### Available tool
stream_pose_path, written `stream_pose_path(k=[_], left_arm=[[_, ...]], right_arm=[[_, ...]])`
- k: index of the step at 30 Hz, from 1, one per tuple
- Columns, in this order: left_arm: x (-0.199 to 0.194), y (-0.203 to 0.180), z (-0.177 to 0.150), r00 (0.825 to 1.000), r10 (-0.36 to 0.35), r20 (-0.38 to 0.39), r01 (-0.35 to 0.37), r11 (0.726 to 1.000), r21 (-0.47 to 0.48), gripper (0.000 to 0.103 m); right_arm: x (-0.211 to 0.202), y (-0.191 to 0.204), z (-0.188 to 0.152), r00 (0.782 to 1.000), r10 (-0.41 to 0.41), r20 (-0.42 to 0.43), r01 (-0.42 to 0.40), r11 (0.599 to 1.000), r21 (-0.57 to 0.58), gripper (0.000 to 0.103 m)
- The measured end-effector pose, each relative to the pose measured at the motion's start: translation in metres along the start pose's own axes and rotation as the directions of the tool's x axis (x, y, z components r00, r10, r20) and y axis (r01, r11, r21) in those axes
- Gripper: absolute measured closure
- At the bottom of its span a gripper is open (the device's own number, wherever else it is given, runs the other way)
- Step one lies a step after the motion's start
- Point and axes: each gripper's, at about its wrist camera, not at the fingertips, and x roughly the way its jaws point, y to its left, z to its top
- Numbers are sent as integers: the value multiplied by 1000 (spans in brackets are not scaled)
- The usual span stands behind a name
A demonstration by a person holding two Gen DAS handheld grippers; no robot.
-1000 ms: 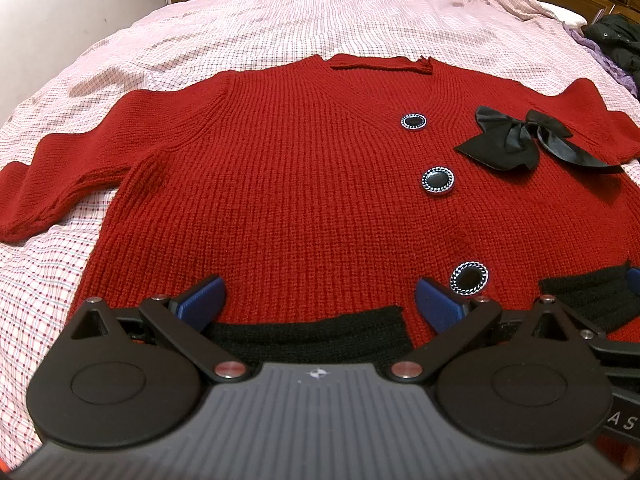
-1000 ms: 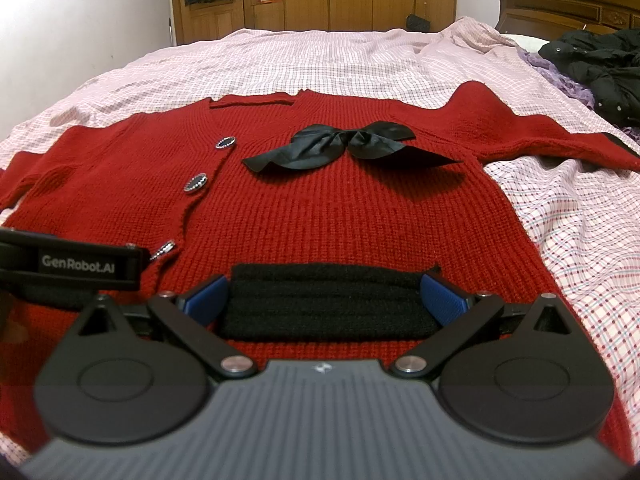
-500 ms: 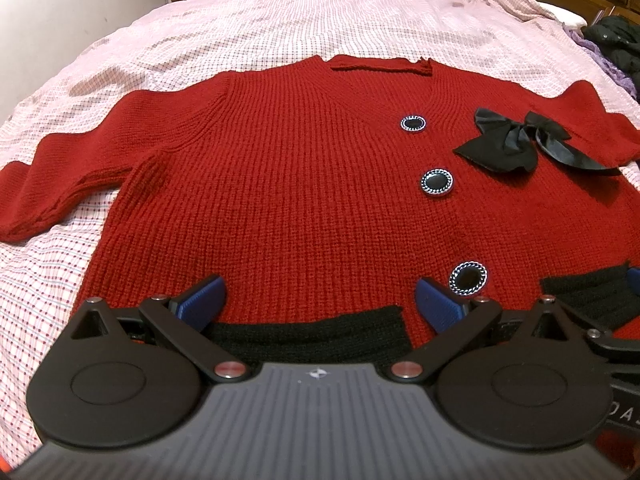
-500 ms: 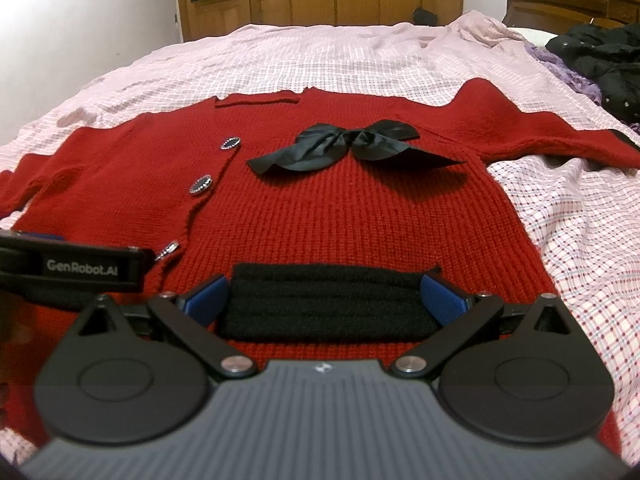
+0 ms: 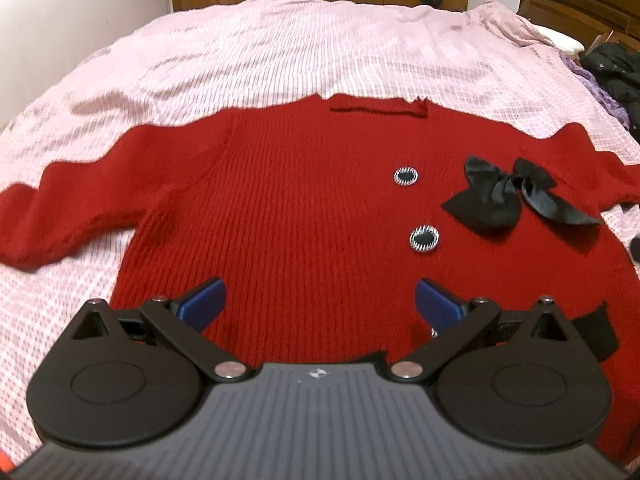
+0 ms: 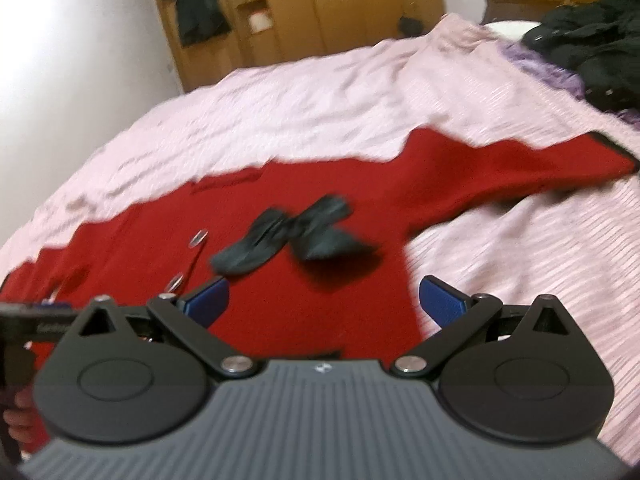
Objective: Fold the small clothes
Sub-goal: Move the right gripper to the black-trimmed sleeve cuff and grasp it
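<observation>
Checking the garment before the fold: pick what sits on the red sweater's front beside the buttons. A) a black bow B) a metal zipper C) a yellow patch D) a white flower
A: a black bow lies on the red sweater, right of its round buttons; the blurred right wrist view shows it too.

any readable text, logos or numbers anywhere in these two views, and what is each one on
White lettering on the side of the left gripper, seen at the left edge of the right wrist view: too blurred and cut off to read.
Small white emblem on the right gripper housing: a mark, not readable text.
The same small emblem on the grey housing in the left wrist view: not readable.
Red cardigan, black bow, bedsheet: no text visible.
</observation>
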Motion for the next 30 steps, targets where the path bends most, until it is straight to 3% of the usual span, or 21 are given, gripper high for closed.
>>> stream_pose_path(k=[7,10,15,20,30], left_arm=[[15,-10,11,1000,-1,-28,1,1000,-16,0],[27,-14,13,998,12,-63,-13,1000,-20,0],[47,-22,10,990,43,-137,-45,999,-12,0],[55,-27,9,984,54,-168,-53,999,11,0],[58,-29,7,982,66,-177,-63,998,22,0]], right_arm=[[28,-69,33,992,-124,35,119,987,108,0],[44,-98,48,974,-221,50,209,961,179,0],[72,-139,66,952,-300,58,278,930,241,0],[84,-175,63,967,-256,6,231,881,414,0],[104,-195,66,968,-250,8,220,866,450,0]])
